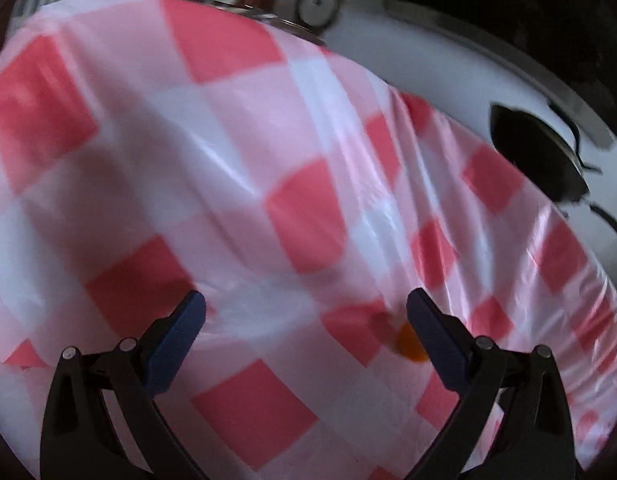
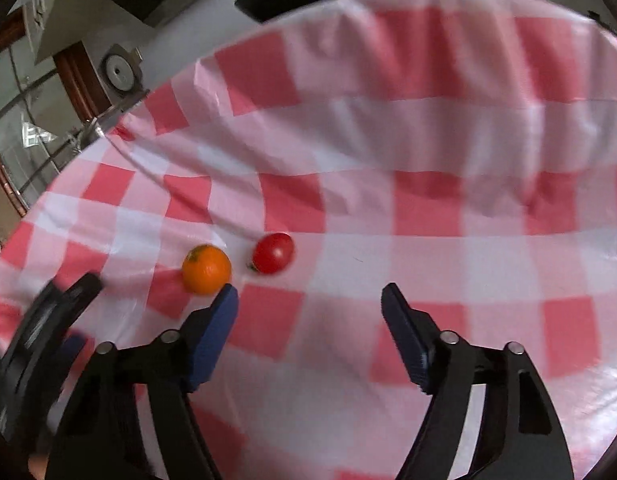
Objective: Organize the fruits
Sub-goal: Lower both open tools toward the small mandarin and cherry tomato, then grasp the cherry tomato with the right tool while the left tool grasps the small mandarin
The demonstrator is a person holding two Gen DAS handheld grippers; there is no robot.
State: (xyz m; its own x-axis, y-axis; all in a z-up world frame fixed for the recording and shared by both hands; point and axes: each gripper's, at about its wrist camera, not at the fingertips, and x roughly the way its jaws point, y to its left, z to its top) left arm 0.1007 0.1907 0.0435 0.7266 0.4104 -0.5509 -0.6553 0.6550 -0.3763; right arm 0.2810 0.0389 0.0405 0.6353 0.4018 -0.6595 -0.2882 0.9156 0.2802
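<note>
Approach step, nothing gripped. Right claw (image 2: 309, 304) spread, empty, above checked worktop (image 2: 428, 128). Orange (image 2: 206, 269) just past its left pad; tomato (image 2: 273, 252) beside orange, apart. Left claw (image 1: 306, 312) spread, empty. Next: centre right claw on one fruit, then close.

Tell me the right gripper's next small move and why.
Probably shift the right gripper left toward the orange. Its jaws are open with nothing between them, and the orange sits just past the left fingertip, beside the tomato on the checked cloth.
</note>
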